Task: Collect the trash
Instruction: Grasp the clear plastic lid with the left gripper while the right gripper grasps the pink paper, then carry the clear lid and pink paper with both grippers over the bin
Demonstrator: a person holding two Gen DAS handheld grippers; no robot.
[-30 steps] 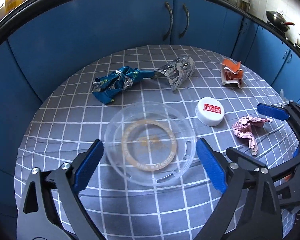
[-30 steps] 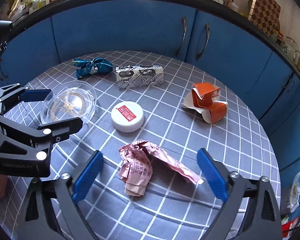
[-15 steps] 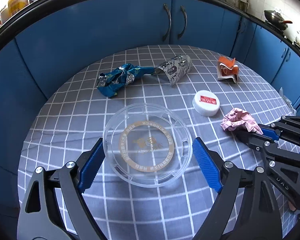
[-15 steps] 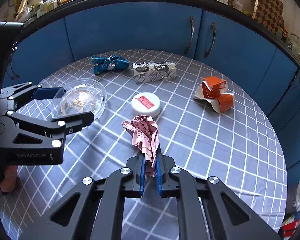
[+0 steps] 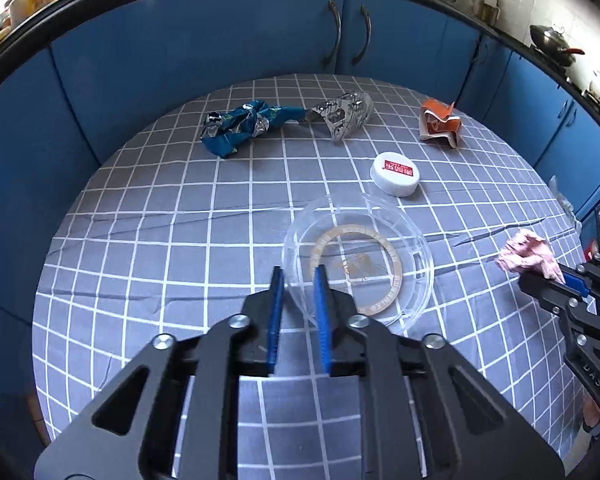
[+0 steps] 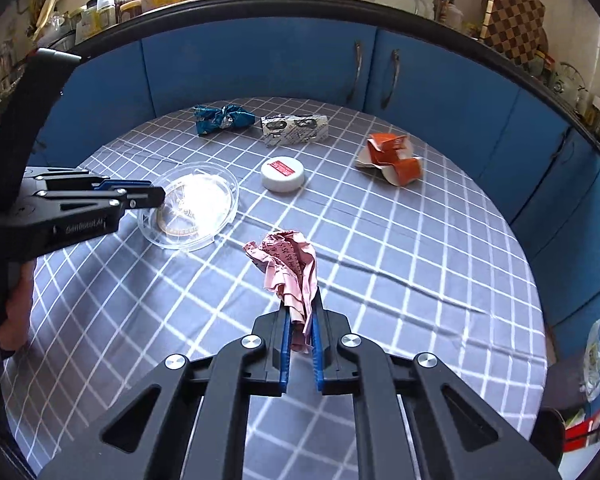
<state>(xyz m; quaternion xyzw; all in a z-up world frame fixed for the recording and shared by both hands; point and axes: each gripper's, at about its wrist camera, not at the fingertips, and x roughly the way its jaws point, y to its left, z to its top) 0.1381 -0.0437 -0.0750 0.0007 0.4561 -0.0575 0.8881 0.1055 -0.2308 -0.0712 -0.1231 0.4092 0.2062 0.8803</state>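
A clear round plastic lid (image 5: 360, 264) with a gold ring print lies on the grey checked tablecloth. My left gripper (image 5: 298, 276) is closing its jaws on the lid's near-left rim, which sits between the blue pads. In the right wrist view the left gripper (image 6: 156, 198) holds that rim and the lid (image 6: 196, 208) tilts slightly. My right gripper (image 6: 300, 300) is shut on a crumpled pink paper (image 6: 290, 264), held just above the cloth. In the left wrist view the pink paper (image 5: 526, 254) and the right gripper (image 5: 540, 280) are at the far right.
On the far side of the round table (image 5: 140, 280) lie a crumpled blue wrapper (image 5: 240, 128), a silver printed wrapper (image 5: 346, 116), a squashed orange carton (image 5: 438, 126) and a white cap (image 5: 396, 174). Blue cabinets (image 5: 220, 40) curve behind the table.
The left jaws went from wide apart around the lid to nearly together on its rim. The right jaws shut on the pink paper and drew it back off the cloth.
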